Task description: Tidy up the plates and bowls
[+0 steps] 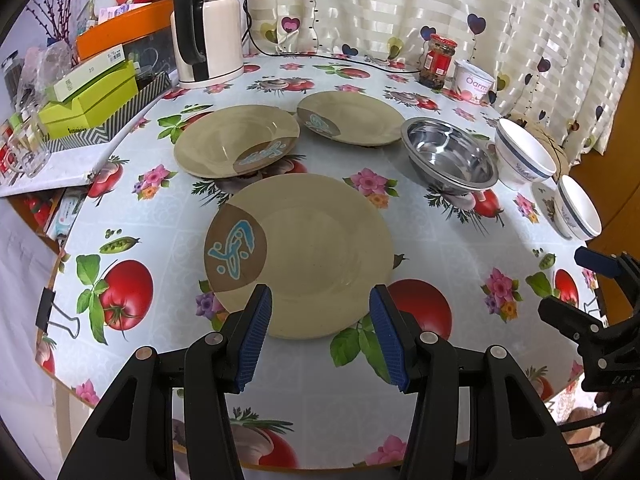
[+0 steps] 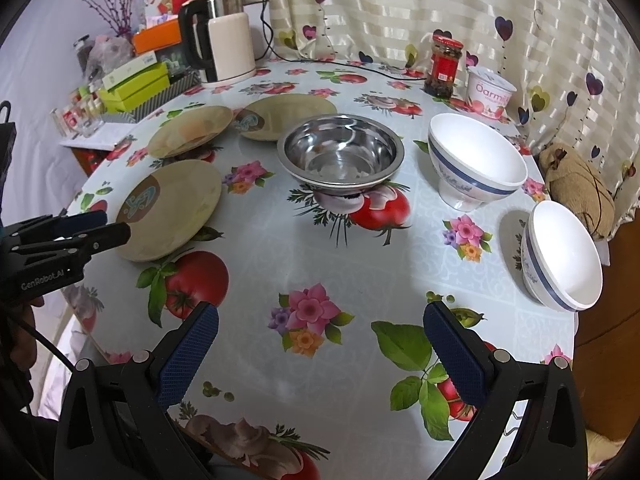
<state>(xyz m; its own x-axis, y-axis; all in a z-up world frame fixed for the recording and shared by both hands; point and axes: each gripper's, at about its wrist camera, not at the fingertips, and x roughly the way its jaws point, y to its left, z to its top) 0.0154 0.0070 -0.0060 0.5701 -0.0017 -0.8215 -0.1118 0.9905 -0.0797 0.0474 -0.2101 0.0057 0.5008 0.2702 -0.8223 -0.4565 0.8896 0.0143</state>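
Nothing is stacked yet; all pieces lie apart on the round table. Three beige plates sit on the left half: the near plate lies directly ahead of the left gripper, with the left rear plate and the right rear plate behind it, close together but not clearly touching. The steel bowl stands centre; the upright white bowl stands to its right; the tipped white bowl leans on its side near the table's right edge.

Left gripper: jaws spread, holding nothing, fingers framing the near plate's front rim; this appears to be a line-up for pinching that rim, the likely first step toward a plate stack. Right gripper: jaws wide apart, empty, hovering over bare tablecloth, well short of the bowls; judged to be waiting.

Risk noted: a flat plate offers little rim to grip; the tipped bowl may roll if nudged.
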